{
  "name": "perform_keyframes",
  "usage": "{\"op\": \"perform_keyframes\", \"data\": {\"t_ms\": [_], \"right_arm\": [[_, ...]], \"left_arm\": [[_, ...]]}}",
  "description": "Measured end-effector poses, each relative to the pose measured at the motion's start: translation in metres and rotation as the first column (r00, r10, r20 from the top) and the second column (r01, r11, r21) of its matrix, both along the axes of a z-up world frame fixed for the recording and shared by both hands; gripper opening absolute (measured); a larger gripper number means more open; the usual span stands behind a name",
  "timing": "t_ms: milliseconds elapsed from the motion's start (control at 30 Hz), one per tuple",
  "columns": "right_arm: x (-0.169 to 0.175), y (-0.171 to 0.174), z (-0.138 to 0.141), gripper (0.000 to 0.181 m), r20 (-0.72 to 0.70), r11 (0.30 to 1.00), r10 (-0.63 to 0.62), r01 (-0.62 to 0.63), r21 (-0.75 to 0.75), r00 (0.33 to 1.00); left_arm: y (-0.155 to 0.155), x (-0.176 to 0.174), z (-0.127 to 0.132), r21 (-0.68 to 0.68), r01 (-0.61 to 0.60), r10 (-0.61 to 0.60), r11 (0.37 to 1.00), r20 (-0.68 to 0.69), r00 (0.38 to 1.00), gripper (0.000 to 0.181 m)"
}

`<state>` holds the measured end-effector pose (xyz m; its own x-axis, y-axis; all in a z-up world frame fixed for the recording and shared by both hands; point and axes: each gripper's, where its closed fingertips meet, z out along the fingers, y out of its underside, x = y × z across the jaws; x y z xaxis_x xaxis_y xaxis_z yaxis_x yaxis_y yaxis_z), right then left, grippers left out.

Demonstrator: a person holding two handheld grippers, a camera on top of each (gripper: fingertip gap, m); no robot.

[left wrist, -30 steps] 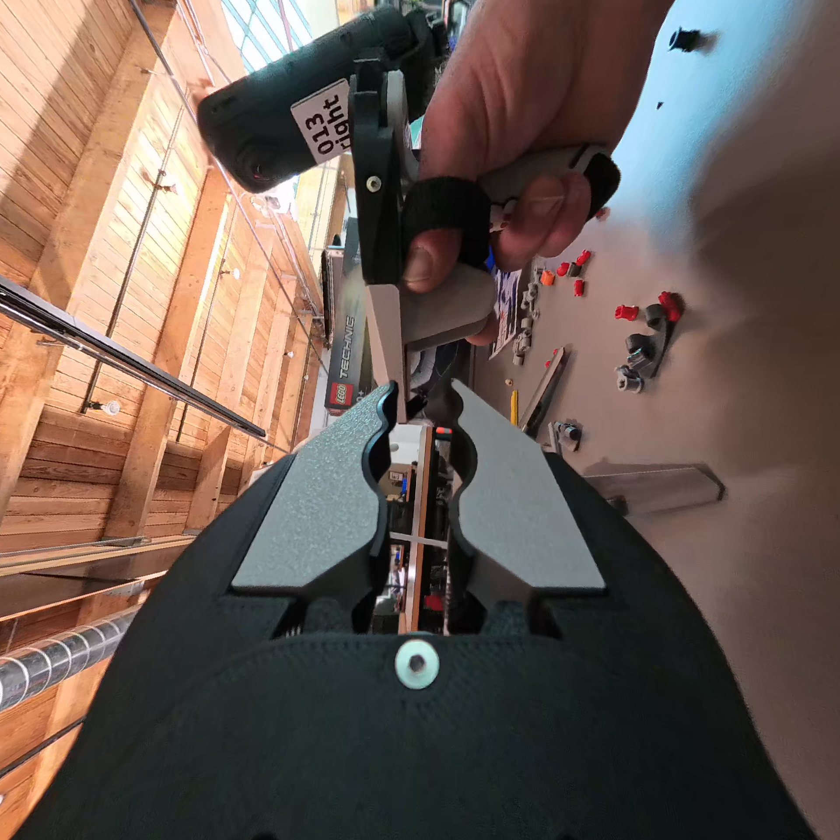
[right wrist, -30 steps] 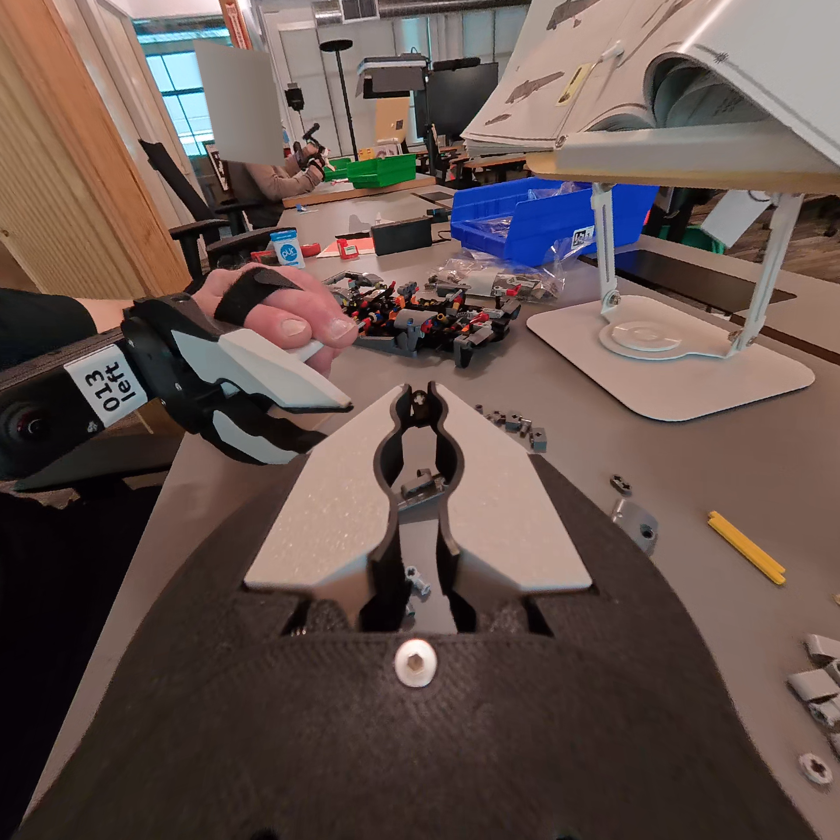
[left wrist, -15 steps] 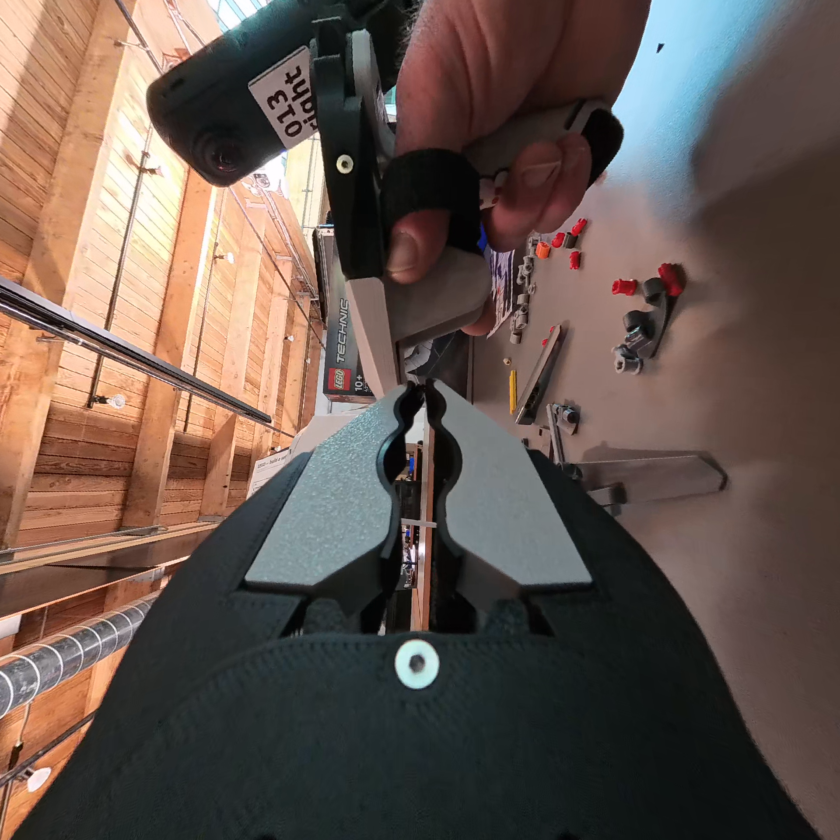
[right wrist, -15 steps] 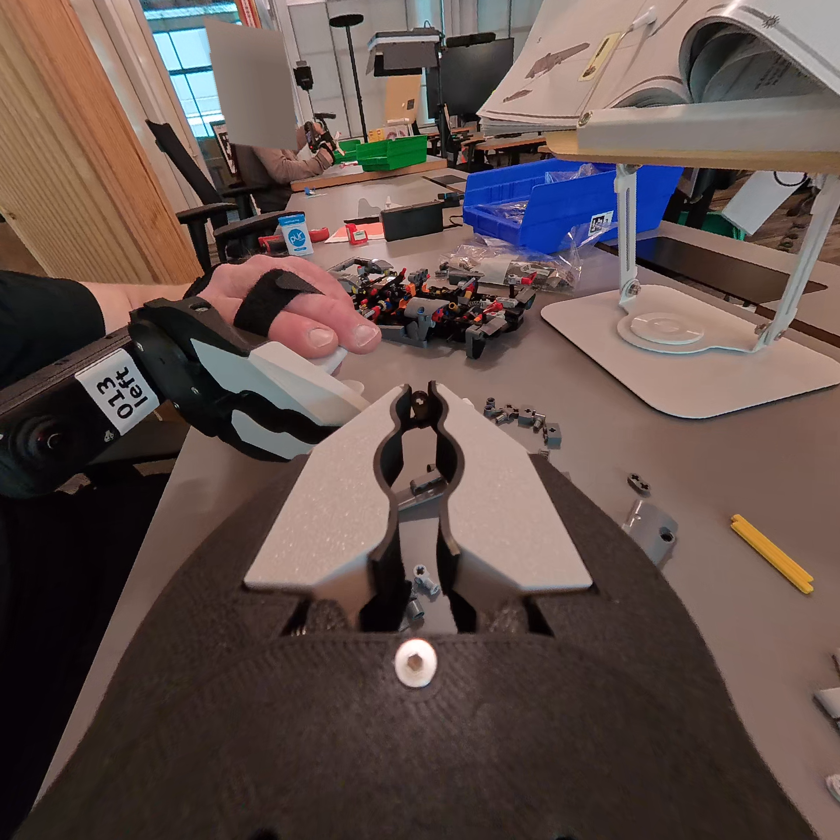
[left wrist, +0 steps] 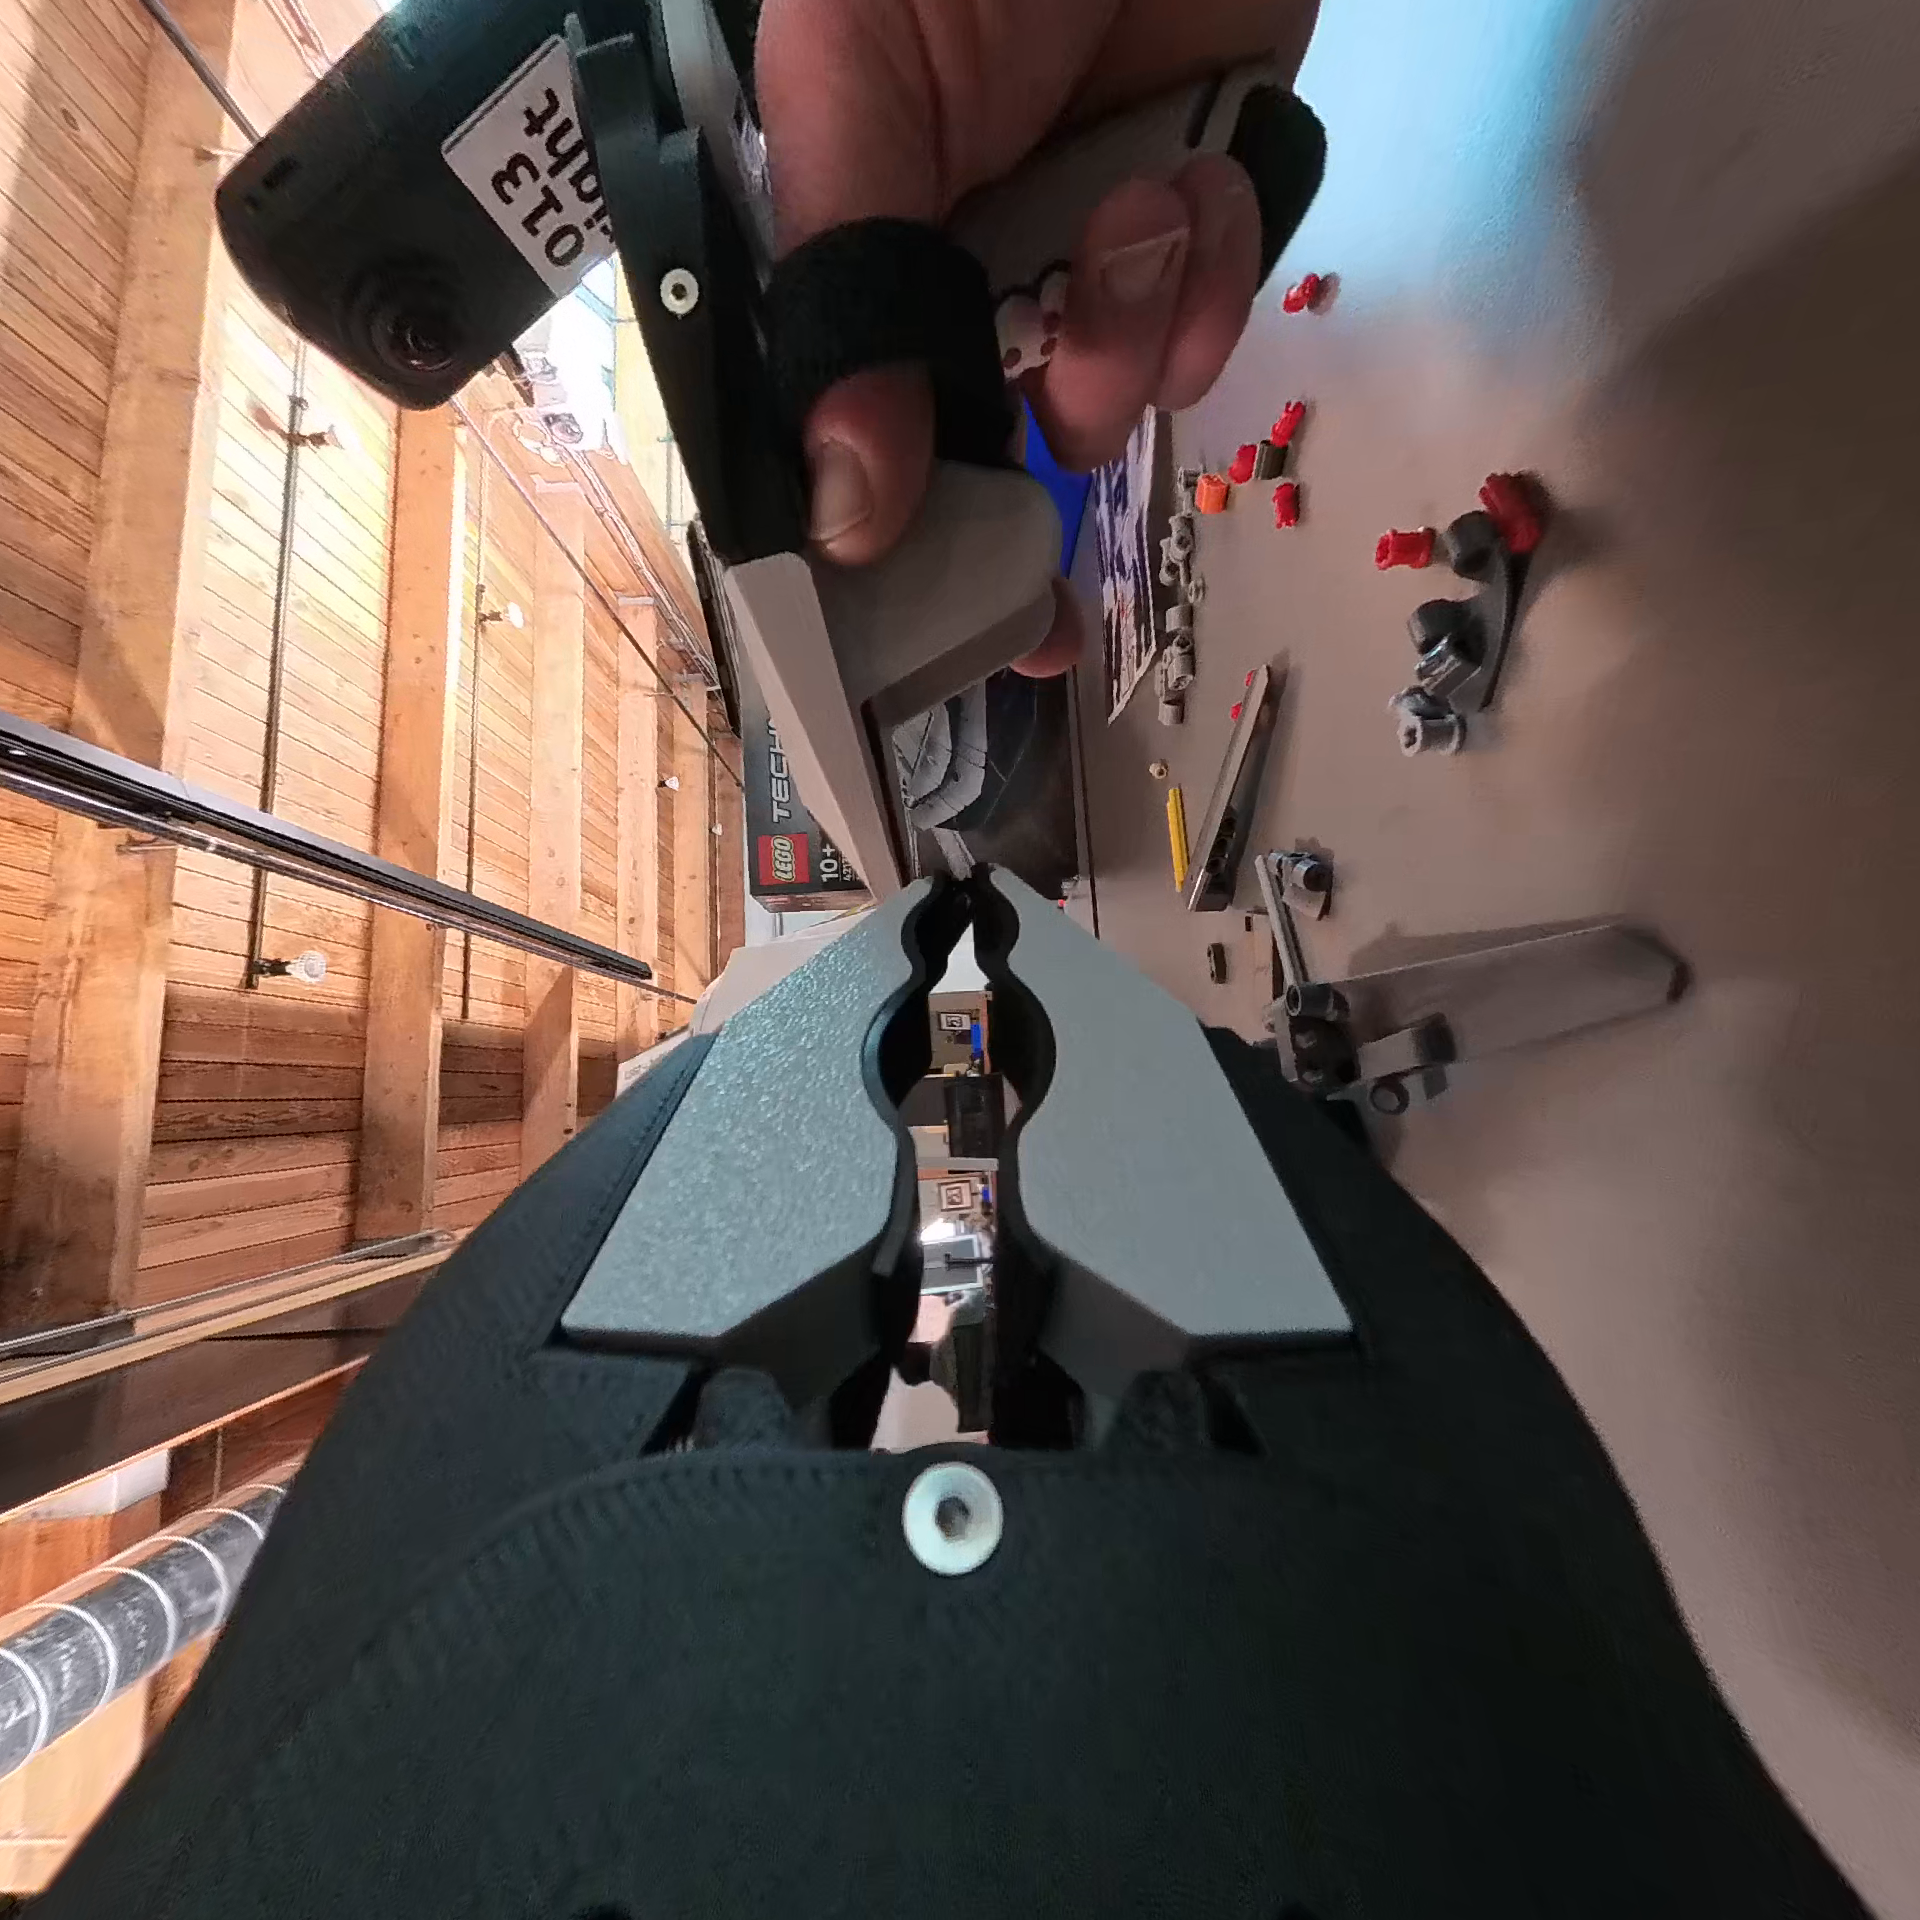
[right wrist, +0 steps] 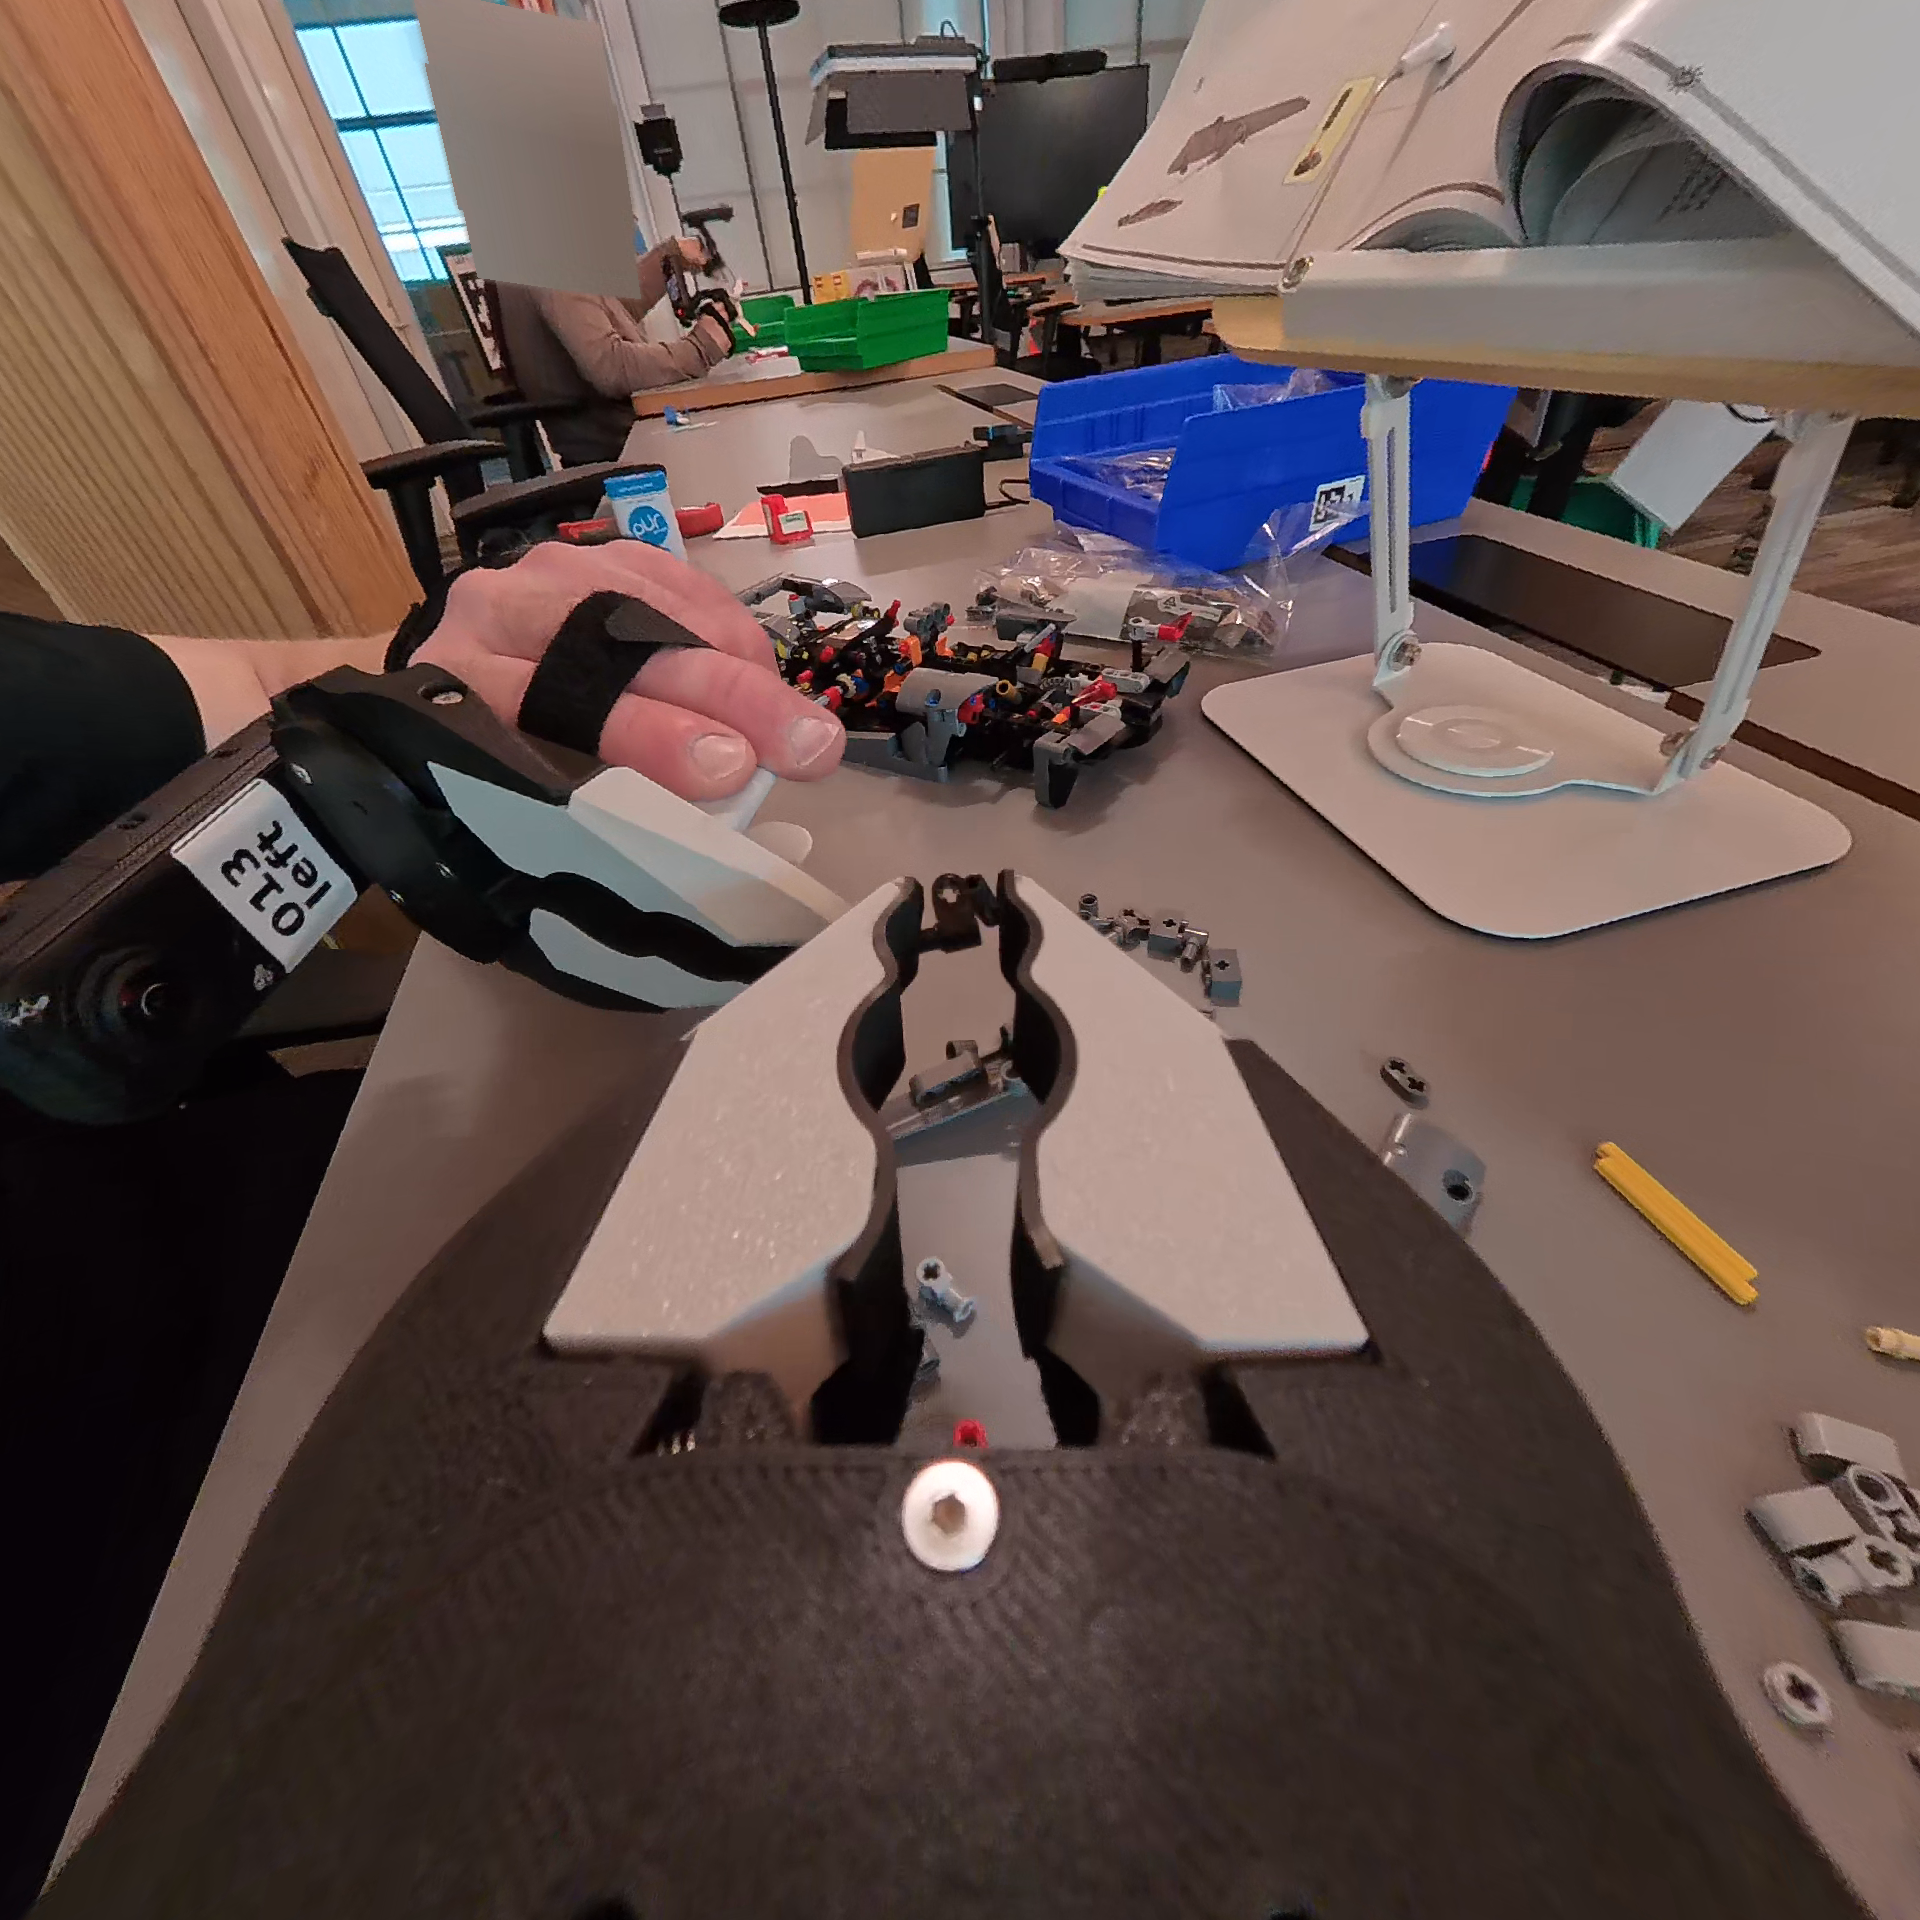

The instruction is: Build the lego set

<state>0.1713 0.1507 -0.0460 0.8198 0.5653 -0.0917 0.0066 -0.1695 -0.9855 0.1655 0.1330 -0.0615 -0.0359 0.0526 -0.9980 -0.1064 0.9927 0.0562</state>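
i hold the right gripper (right wrist: 961, 896) clamped on a small black piece (right wrist: 958, 906) mid-frame, steadying it; left gripper (left wrist: 961, 894) fingers together alongside, contents untellable.

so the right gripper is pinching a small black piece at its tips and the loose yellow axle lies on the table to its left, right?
One slip: the yellow axle lies on the table to the right of the right gripper, not its left, as the right wrist view shows. The rest stands: the gripper's tips pinch a small black piece.
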Motion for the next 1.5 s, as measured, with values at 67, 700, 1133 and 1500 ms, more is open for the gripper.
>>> {"op": "perform_keyframes", "data": {"t_ms": [67,700,1133,1500], "right_arm": [[-0.001,-0.001,0.001,0.014,0.015,1.0,0.004,-0.004,0.009,1.0],[-0.006,0.002,-0.024,0.004,0.208,0.999,-0.005,0.014,-0.042,0.978],[0.006,0.006,-0.005,0.004,0.205,0.992,-0.109,0.093,0.089,0.973],[0.005,0.004,0.009,0.004,0.219,0.976,-0.147,0.106,0.189,0.965]], "left_arm": [[0.0,0.0,-0.001,0.033,-0.005,0.005,0.999,-0.006,1.0,0.0],[-0.003,-0.002,-0.014,0.132,0.008,0.001,0.991,-0.068,0.998,0.001],[0.009,-0.003,0.001,-0.204,-0.012,0.001,0.979,-0.056,0.998,0.002],[0.006,-0.005,0.007,-0.873,-0.074,-0.234,0.483,-0.21,0.949,0.015]]}}
